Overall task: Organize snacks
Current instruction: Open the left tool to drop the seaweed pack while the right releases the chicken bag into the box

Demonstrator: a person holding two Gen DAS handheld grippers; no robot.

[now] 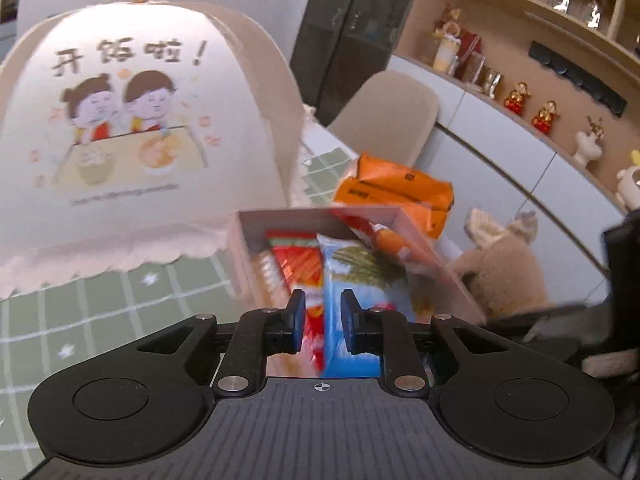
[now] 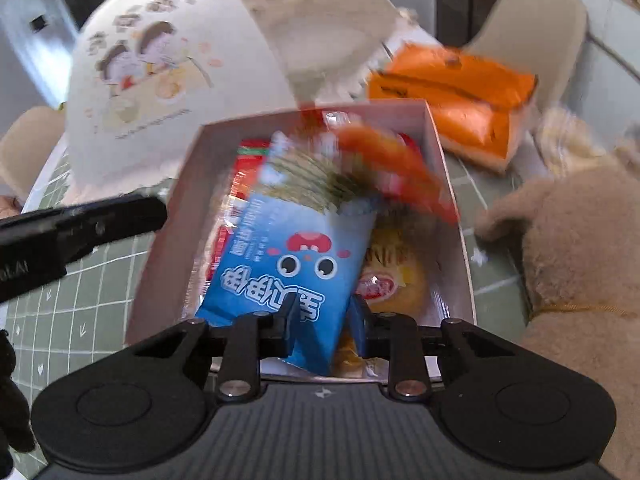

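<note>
A pink cardboard box point(image 2: 192, 184) stands on the green checked tablecloth and holds several snack packs. A blue snack bag point(image 2: 288, 264) with cartoon eyes lies on top, with a red pack point(image 2: 240, 176) to its left, a yellow pack point(image 2: 396, 276) to its right and a red-orange pack point(image 2: 396, 160) blurred at the far end. My right gripper point(image 2: 324, 320) hovers over the box's near end, its jaws slightly apart around the blue bag's lower edge. My left gripper point(image 1: 322, 320) is above the box point(image 1: 240, 248), jaws slightly apart and empty over the blue bag point(image 1: 356, 280) and the red pack point(image 1: 300, 264).
A white dome food cover point(image 1: 132, 128) with cartoon children stands left of the box. An orange tissue pack point(image 1: 396, 188) lies behind it. A brown plush toy point(image 2: 580, 248) sits to the right. Beige chairs and wall shelves stand beyond the table.
</note>
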